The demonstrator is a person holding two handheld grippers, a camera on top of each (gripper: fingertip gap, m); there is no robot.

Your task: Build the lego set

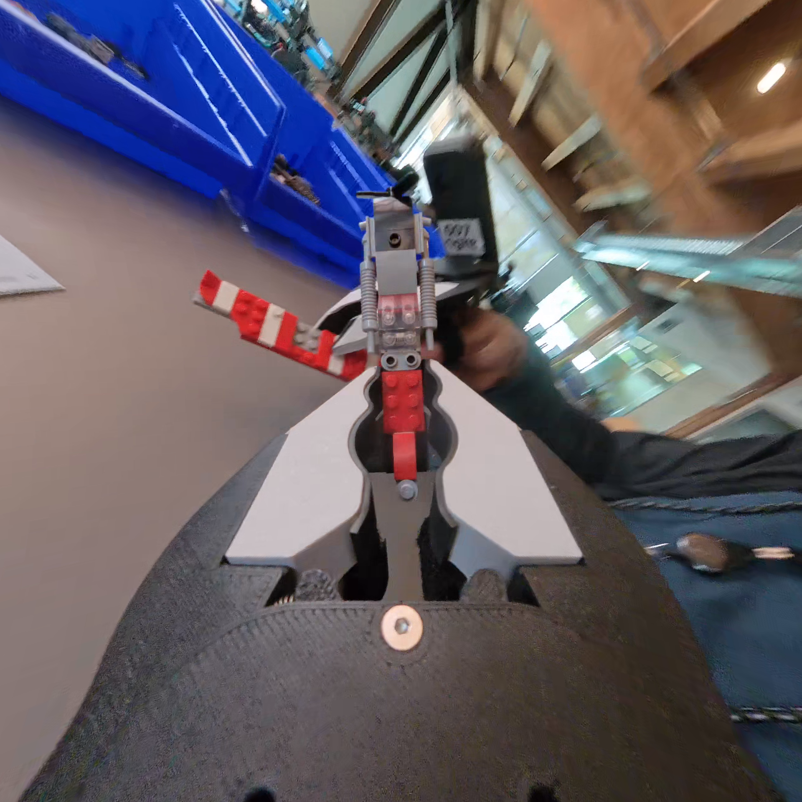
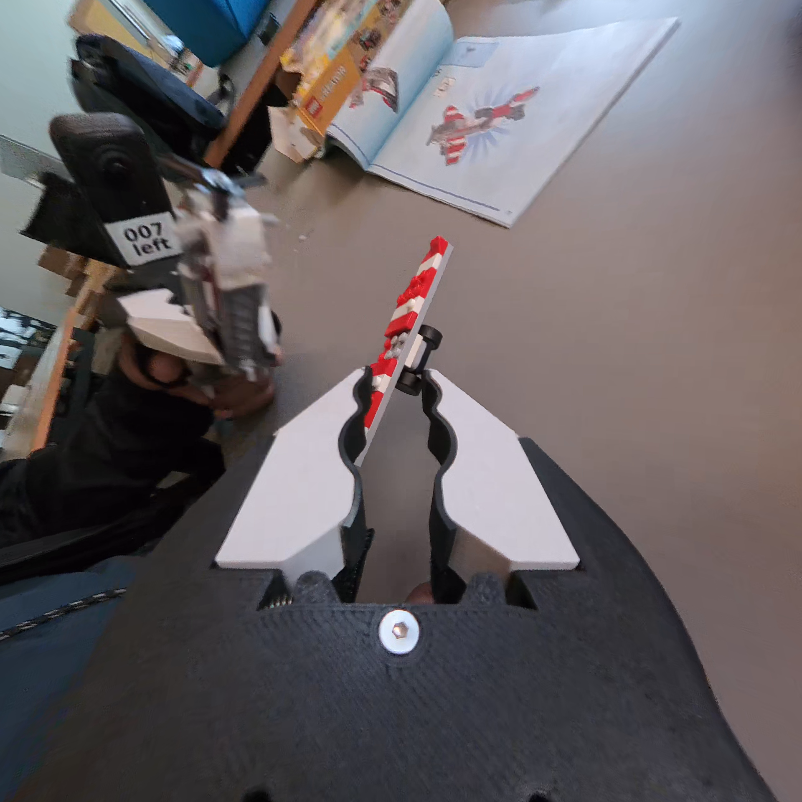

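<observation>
L wrist: left gripper (image 1: pixel 401 373) clamps the fuselage (image 1: pixel 399 312), held above table (image 1: pixel 108 390); wing (image 1: pixel 269 321) just beside, blue bins (image 1: pixel 195 100) behind.
R wrist: right gripper (image 2: pixel 392 375) pinches wing (image 2: pixel 412 312) w/ wheels; booklet (image 2: pixel 499 117) open on table.

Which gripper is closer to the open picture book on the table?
Right, probably. The right gripper, holding the striped wing, points toward the instruction booklet lying ahead. The left gripper is off to the side, holding the plane body.
</observation>
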